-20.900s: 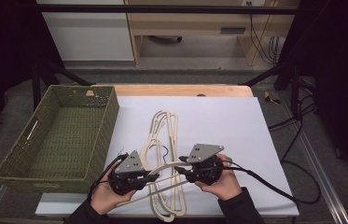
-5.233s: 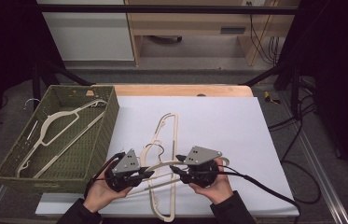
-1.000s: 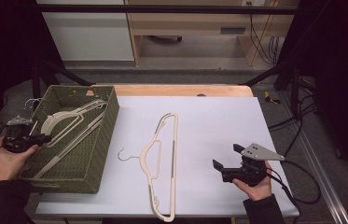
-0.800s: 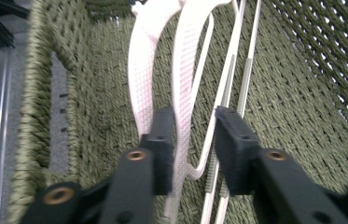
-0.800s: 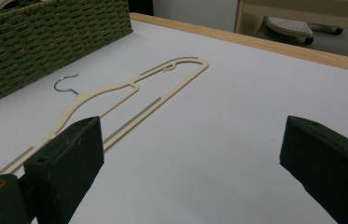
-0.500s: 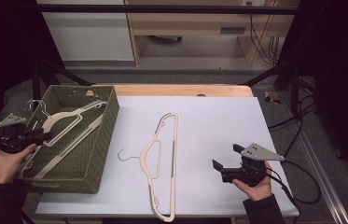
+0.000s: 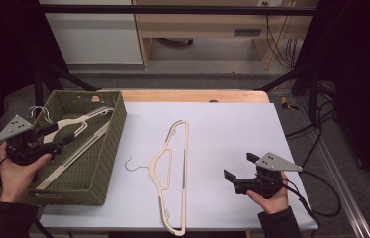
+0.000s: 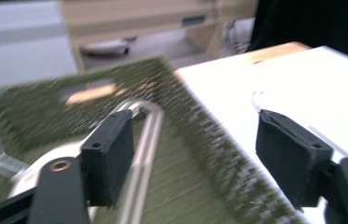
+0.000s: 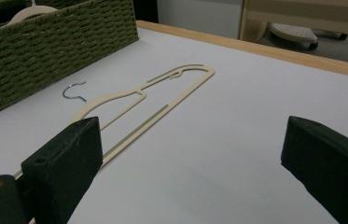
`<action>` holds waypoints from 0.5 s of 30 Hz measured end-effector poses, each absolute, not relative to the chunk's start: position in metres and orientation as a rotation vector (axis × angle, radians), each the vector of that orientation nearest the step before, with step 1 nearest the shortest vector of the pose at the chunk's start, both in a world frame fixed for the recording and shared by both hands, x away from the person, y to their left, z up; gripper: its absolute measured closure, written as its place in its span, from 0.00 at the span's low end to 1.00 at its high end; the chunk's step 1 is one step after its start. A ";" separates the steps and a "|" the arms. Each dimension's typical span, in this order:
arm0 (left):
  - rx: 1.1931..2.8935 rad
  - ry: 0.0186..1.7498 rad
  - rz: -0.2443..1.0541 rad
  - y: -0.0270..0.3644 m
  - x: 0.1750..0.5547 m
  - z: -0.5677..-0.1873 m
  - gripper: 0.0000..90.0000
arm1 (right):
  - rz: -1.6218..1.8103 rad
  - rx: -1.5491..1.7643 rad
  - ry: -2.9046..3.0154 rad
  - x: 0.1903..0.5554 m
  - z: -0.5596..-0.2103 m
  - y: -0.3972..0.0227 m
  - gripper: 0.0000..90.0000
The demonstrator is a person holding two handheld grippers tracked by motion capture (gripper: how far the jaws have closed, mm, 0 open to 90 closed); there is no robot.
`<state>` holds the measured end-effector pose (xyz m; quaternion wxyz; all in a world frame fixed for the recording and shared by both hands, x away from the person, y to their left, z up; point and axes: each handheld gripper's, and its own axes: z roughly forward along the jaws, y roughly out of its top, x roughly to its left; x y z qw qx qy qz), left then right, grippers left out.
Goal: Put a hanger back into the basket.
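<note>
A cream hanger with a metal hook lies flat in the middle of the white table; the right gripper view shows this hanger ahead and to the left. Another cream hanger rests in the olive woven basket at the left. My left gripper hovers open over the basket's left side, holding nothing. In its own view, the left gripper looks down on the blurred basket and the hanger inside. My right gripper is open and holds nothing at the table's right front, well apart from the hanger.
Beyond the table's wooden far edge stand a white cabinet and a wooden bench. Black frame poles and cables run along the right side. Bare white table surface lies between the right gripper and the hanger.
Since the oldest frames, hangers have gone from the table into the basket and the hands have parted. Over the last second the left gripper drifted slightly right over the basket; the right stayed still.
</note>
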<state>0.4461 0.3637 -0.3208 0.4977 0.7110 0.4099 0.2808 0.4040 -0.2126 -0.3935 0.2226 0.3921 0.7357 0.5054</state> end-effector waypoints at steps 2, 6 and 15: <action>1.719 0.937 0.665 0.350 0.440 -0.318 0.26 | 1.396 1.084 2.035 0.404 -0.393 -0.211 0.07; 1.708 0.852 0.618 0.321 0.429 -0.320 0.19 | 1.391 1.074 2.050 0.403 -0.392 -0.207 0.07; 1.749 0.760 0.521 0.266 0.414 -0.351 0.14 | 1.377 1.023 2.115 0.401 -0.395 -0.186 0.08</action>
